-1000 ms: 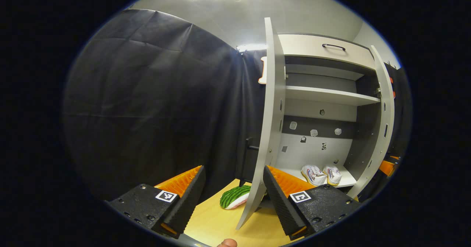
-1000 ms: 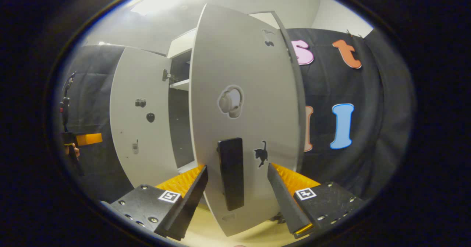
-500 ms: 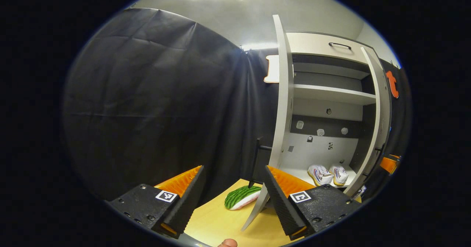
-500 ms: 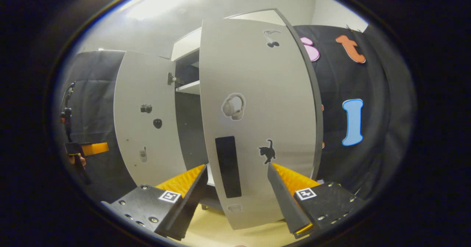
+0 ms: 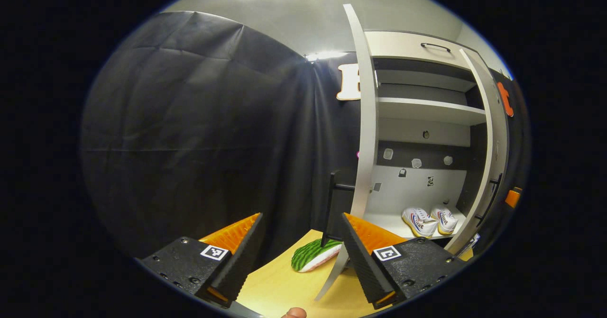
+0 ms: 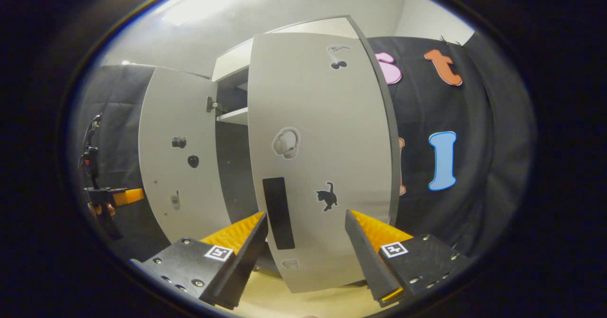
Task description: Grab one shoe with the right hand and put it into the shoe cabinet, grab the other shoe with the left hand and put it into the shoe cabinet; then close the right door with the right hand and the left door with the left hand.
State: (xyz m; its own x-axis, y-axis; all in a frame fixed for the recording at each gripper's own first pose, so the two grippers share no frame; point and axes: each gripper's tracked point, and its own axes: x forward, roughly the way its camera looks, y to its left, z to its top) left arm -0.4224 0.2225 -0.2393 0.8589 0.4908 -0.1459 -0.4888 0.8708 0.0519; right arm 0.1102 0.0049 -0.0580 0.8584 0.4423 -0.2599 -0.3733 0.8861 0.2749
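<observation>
A: Both shoes sit side by side on the bottom shelf of the shoe cabinet, so what's left is the doors?

B: Yes. The right hand-held gripper is spread wide and empty, facing the right door near its black handle. Best to press flat on the panel beside the handle and follow the hinge arc, not shove straight.

A: And the left hand-held gripper?

B: Also released, holding nothing, just short of the left door, seen edge-on.

A: The surroundings?

B: A pale wooden worktop; a green striped watermelon-slice toy lies near the left door's foot. Black cloth walls, bright ceiling light.
</observation>
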